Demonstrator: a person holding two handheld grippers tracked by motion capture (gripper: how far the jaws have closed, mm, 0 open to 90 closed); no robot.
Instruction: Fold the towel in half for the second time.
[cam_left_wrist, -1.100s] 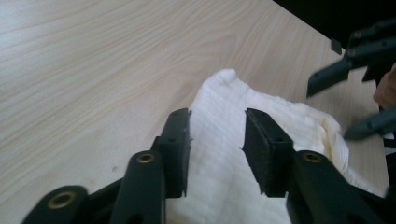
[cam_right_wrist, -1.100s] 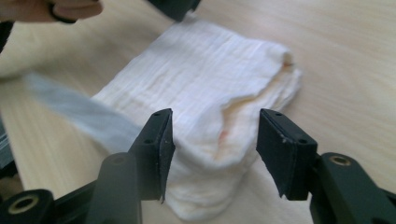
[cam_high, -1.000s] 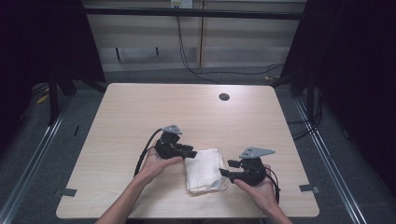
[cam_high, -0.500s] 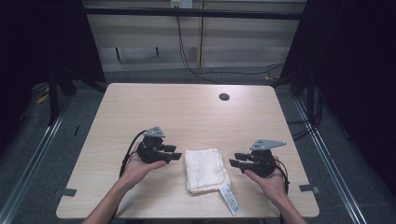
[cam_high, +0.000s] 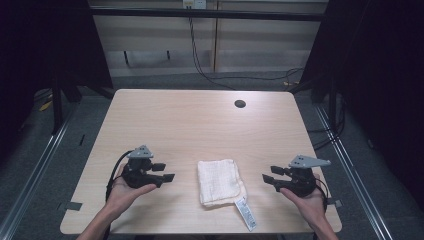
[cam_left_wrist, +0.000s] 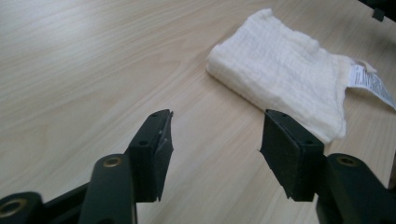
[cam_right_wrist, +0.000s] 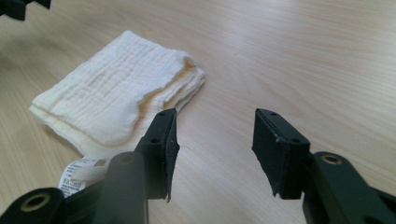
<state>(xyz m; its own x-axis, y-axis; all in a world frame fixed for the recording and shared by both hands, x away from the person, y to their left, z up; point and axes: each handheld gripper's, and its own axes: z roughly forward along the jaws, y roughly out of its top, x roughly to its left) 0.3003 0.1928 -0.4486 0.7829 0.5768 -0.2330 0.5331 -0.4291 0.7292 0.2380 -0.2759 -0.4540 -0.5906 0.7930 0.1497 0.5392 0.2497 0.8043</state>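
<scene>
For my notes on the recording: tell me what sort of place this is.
Probably a lab or test room: a bare wooden table in a dark metal frame, loose cables on the floor behind, one folded cloth.

The left gripper (cam_high: 167, 172) is sitting at the lower left of the high view, cradled in the left hand (cam_high: 125, 192), jaws pointing right. The right gripper (cam_high: 267, 175) is sitting at the lower right in the right hand (cam_high: 307, 202), jaws pointing left. Both jaw pairs have just been opening, nothing between them.
</scene>
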